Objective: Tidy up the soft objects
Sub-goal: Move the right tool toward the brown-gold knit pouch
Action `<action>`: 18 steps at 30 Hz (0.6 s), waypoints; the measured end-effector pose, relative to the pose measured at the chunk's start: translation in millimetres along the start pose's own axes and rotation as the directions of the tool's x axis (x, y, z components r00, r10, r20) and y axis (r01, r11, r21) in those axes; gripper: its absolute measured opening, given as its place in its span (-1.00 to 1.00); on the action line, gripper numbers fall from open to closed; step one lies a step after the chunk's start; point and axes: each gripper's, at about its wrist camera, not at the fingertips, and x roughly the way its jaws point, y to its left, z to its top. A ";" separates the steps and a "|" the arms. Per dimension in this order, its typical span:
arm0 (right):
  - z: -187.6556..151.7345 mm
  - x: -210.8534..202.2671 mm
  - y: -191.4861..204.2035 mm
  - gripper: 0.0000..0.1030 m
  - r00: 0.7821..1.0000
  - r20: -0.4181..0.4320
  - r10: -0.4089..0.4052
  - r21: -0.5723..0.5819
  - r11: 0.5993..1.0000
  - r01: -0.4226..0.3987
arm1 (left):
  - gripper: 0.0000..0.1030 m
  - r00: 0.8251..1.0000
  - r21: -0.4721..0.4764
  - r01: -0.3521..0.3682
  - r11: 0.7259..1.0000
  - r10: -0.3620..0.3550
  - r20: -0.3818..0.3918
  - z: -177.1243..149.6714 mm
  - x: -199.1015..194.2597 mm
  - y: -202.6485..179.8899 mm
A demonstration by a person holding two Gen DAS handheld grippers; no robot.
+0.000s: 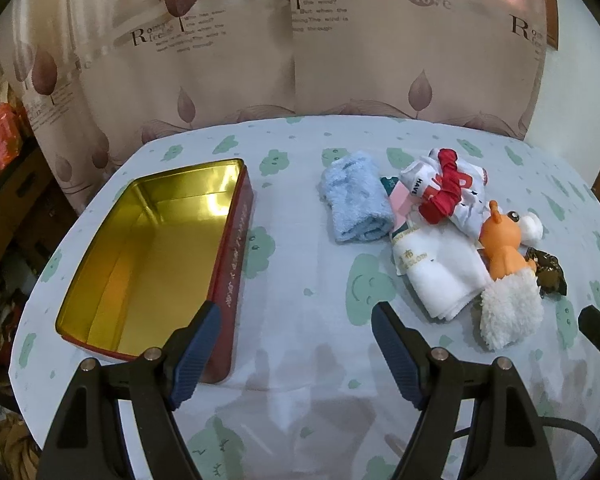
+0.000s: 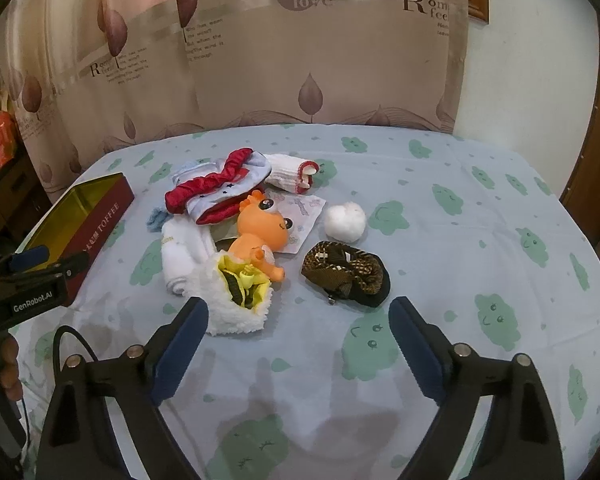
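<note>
Behind the table hangs a leaf-print curtain [image 2: 260, 60]. Both the left gripper [image 1: 296, 344] and right gripper [image 2: 298, 340] hover wide and empty. Soft things lie heaped beside the open tin [image 1: 236, 248]; the dark pouch [image 2: 346, 278], lying apart, seems easiest to pinch first.

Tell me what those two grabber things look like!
Each gripper, left and right, has black triangle-shaped arms with silver bolts and ribbed dark blue pads. The left one has white "GenRobot.AI" lettering on its side and a black cable.
</note>
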 end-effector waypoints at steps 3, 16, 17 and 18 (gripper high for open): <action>1.8 2.2 -2.0 0.69 1.000 -0.007 -0.006 -0.005 1.000 0.006 | 0.54 1.000 0.001 0.007 1.000 -0.007 -0.003 0.4 2.6 -0.5; 12.9 29.9 -30.3 0.64 0.996 -0.074 -0.057 -0.103 0.993 0.049 | 0.54 1.000 0.021 0.007 1.000 -0.007 -0.016 -1.8 11.5 -5.1; 13.1 34.2 -33.5 0.64 0.995 -0.083 -0.057 -0.107 0.993 0.048 | 0.54 1.000 0.025 0.010 1.000 -0.009 -0.016 -2.2 12.2 -6.0; 13.3 39.2 -37.2 0.64 0.994 -0.093 -0.054 -0.109 0.993 0.044 | 0.54 1.000 0.029 0.012 1.000 -0.012 -0.017 -2.7 12.7 -6.7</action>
